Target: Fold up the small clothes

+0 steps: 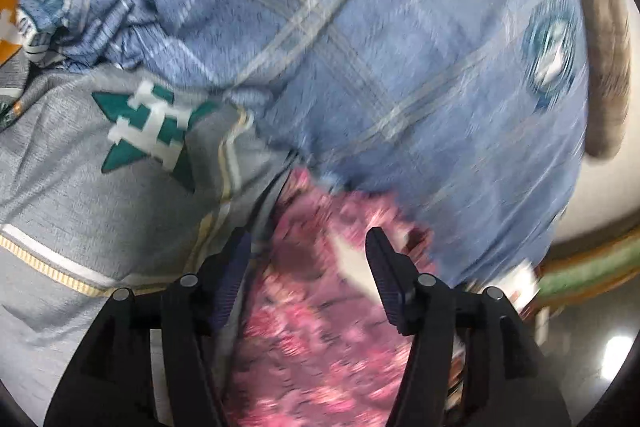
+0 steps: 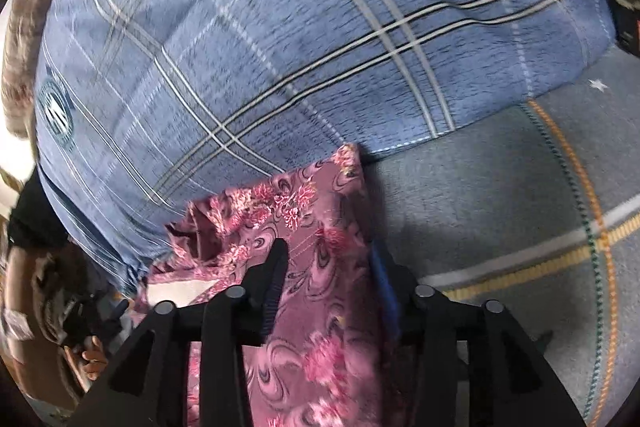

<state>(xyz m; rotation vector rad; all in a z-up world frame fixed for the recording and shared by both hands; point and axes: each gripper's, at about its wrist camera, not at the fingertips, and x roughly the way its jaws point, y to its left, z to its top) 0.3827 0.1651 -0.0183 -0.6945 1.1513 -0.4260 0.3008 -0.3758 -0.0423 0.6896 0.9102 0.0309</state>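
A small pink floral garment (image 1: 316, 311) lies on the bed and runs between the fingers of both grippers. In the left wrist view my left gripper (image 1: 308, 259) stands with its jaws apart, the cloth between them; the view is blurred. In the right wrist view the same garment (image 2: 316, 227) lies folded with a corner pointing away. My right gripper (image 2: 328, 259) has one finger on top of the cloth and the other at its right edge, jaws apart around it.
A blue plaid quilt (image 2: 280, 39) is bunched up just beyond the garment. A grey bedsheet (image 2: 500, 187) with yellow and green stripes lies to the right, with a green star print (image 1: 148, 131) on the left. The floor (image 1: 592, 343) shows at right.
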